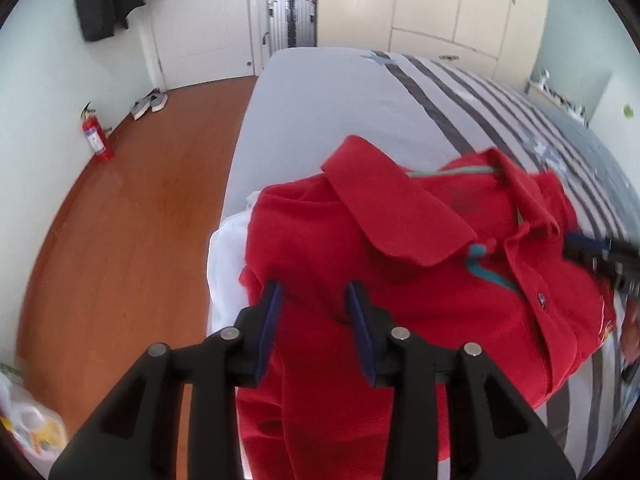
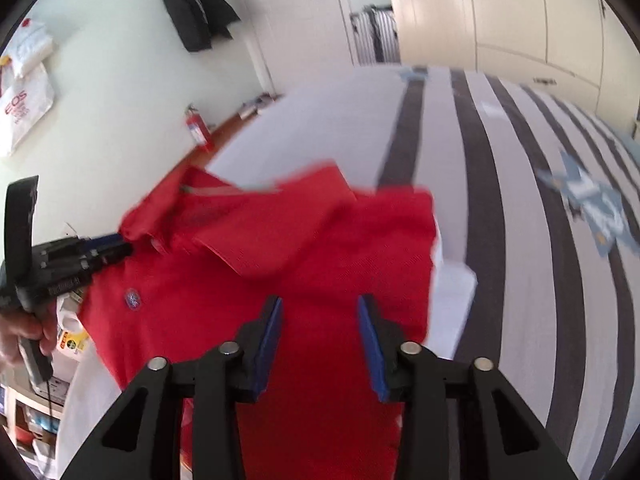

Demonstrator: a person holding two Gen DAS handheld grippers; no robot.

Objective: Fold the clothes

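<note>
A folded red polo shirt [image 1: 400, 280] [image 2: 240, 280], collar up, is held over a white folded garment [image 1: 228, 264] [image 2: 452, 280] near the bed's edge. My left gripper [image 1: 314, 292] grips the shirt's left side, with red cloth filling the gap between its blue pads and hanging below them. The shirt's other side fills the jaws of my right gripper [image 2: 320, 304] in the same way. Each gripper also shows in the other's view: the right gripper [image 1: 570, 244] at the shirt's placket edge, the left gripper [image 2: 120, 246] by the collar, with a hand [image 2: 20, 332] on its grip.
The bed [image 1: 320, 100] [image 2: 520, 200] has a grey sheet with dark stripes on its right. Wooden floor [image 1: 140, 220] lies to the left, with a red fire extinguisher [image 1: 96, 136], shoes [image 1: 150, 104] and suitcases [image 1: 292, 20] by the wall. A wardrobe [image 1: 440, 0] stands beyond the bed.
</note>
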